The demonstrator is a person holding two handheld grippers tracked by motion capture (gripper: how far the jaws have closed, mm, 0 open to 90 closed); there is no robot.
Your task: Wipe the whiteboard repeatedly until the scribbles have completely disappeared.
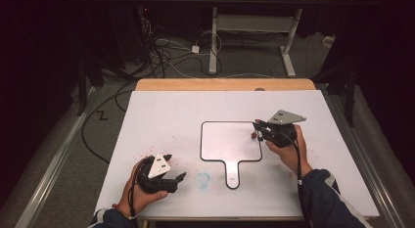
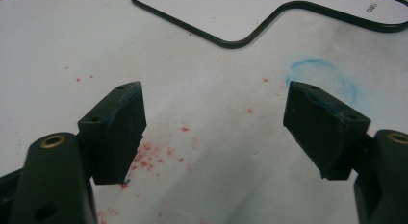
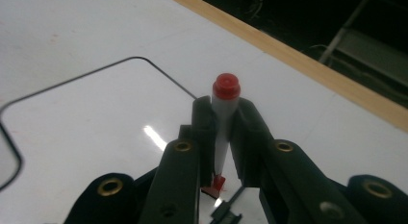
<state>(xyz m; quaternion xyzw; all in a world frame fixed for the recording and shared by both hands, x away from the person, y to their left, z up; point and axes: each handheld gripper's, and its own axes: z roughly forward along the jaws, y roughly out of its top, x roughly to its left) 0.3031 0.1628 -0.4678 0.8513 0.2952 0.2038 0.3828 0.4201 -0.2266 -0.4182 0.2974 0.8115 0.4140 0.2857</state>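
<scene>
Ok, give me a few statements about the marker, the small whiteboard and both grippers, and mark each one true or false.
1. The right gripper is shut on the red-capped marker. True.
2. The left gripper holds a blue marker. False: its jaws stand open with nothing between them.
3. The handled whiteboard lies on the table between the two grippers. True.
4. The whiteboard is covered in red writing. False: its surface looks blank.
5. Red specks mark the table near the left gripper. True.
</scene>
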